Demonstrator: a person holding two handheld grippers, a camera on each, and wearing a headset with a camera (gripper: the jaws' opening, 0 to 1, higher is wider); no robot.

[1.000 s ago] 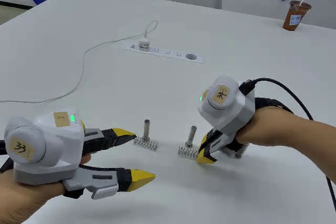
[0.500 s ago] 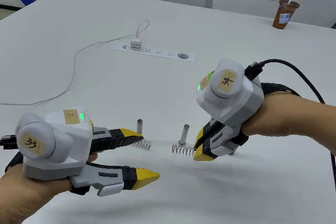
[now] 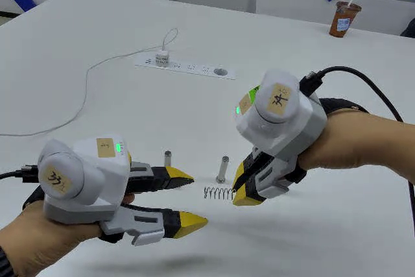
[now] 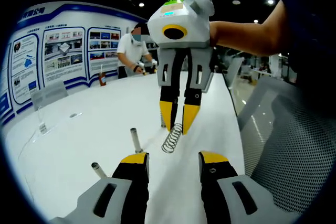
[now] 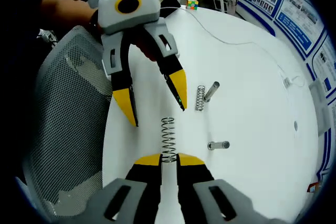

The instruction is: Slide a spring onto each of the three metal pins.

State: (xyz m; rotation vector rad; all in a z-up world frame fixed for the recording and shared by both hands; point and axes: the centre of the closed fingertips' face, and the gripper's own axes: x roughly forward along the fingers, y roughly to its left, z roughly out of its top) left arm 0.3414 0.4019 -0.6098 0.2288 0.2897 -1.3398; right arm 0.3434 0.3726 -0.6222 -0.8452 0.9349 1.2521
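your right claw [image 5: 169,158] now pinches one end of the spring [image 5: 168,134] and has moved it, ready for the pin [image 5: 218,145] just beside. your left claw [image 3: 190,200] is wide open, empty.

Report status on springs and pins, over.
Left gripper open, right gripper shut on spring end. Nearest pin and far pin upright, bare; second spring beside far pin. Nothing blocking.
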